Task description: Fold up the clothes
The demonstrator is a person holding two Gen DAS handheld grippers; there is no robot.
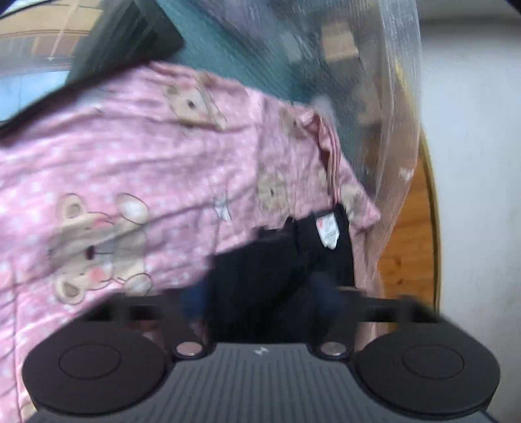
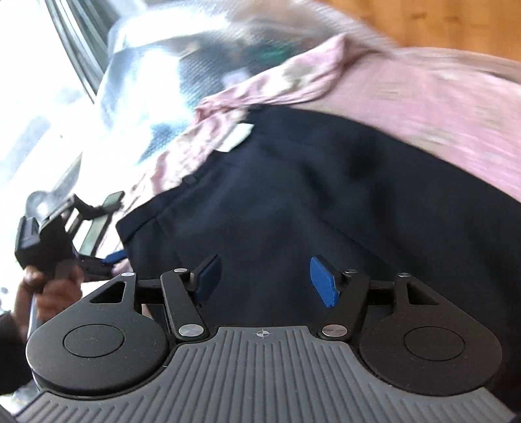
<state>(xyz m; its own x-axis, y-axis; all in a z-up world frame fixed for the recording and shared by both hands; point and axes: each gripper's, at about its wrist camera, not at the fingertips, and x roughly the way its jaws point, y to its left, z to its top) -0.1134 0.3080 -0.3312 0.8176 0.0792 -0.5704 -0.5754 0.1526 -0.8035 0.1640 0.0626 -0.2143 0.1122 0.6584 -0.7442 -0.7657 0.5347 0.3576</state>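
wood floor (image 2: 423, 19); navy garment (image 2: 325, 201) beneath open right tongs (image 2: 267, 279).

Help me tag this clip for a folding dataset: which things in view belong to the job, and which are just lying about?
Job:
- dark navy garment
- pink bear-print garment
- left hand-held gripper, at the navy garment's edge
- right hand-held gripper, open above the navy cloth

Lying about:
- sheer plastic cover
- teal cloth
- wooden floor
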